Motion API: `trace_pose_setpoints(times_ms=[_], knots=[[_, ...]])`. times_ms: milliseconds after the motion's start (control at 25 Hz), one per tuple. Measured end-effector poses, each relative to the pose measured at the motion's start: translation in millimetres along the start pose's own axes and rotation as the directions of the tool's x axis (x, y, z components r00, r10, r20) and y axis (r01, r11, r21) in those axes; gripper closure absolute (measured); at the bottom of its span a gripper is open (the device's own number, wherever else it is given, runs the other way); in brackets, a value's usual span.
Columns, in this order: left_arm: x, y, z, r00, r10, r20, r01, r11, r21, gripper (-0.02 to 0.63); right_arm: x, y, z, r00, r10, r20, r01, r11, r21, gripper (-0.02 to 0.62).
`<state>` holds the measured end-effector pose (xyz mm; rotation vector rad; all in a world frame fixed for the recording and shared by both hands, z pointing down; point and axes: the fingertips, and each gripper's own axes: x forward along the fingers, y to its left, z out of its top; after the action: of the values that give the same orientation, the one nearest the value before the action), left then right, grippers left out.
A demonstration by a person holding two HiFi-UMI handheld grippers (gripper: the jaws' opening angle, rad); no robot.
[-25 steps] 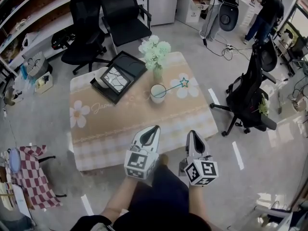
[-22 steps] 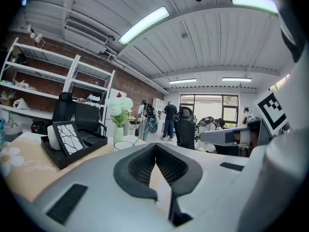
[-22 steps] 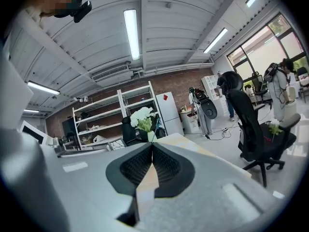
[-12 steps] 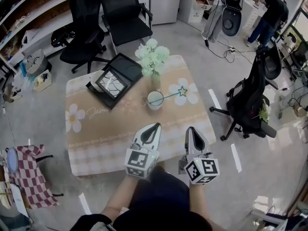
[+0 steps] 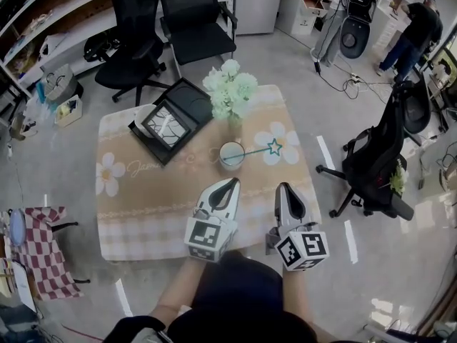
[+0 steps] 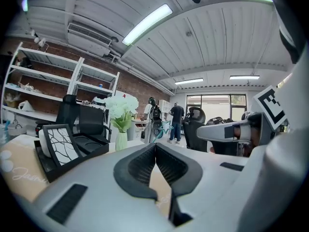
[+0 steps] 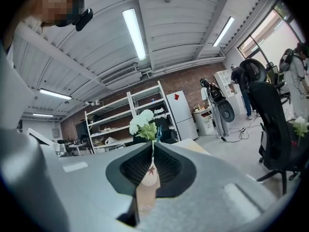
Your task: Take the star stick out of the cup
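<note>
Short of the cup (image 5: 232, 156), left gripper (image 5: 229, 184) and right gripper (image 5: 285, 189) have jaws closed, empty.

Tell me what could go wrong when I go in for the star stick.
1. The vase of flowers stands just behind the cup; a reach past the rim could knock it over.
2. The star stick leans out to the right; pulling it sideways may tip the cup.
3. The left gripper and right gripper are both shut, short of the cup; one must open before closing in.
</note>
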<state>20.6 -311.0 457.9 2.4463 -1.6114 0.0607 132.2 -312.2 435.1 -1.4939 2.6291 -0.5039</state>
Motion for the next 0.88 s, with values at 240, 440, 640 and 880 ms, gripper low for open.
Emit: trace_pose_setpoints(times_ms=[240, 440, 640, 880], knots=[[14, 11, -3, 0.999, 0.034, -0.013, -0.034, 0.999, 0.000, 0.595, 20, -9, 0, 1.000, 0.020, -0.013, -0.020, 1.000, 0.007, 0.591], [27, 20, -3, 0.999, 0.048, -0.006, -0.048, 0.999, -0.004, 0.595, 35, -10, -1, 0.997, 0.074, -0.033, -0.073, 0.997, 0.018, 0.529], [34, 27, -8, 0.998, 0.060, -0.020, -0.060, 0.998, -0.006, 0.595, 49, -12, 1, 0.995, 0.091, -0.036, -0.090, 0.996, 0.021, 0.482], [36, 42, -8, 0.994, 0.103, -0.043, -0.104, 0.994, -0.035, 0.595, 62, -17, 1, 0.995, 0.093, -0.037, -0.092, 0.995, 0.031, 0.482]])
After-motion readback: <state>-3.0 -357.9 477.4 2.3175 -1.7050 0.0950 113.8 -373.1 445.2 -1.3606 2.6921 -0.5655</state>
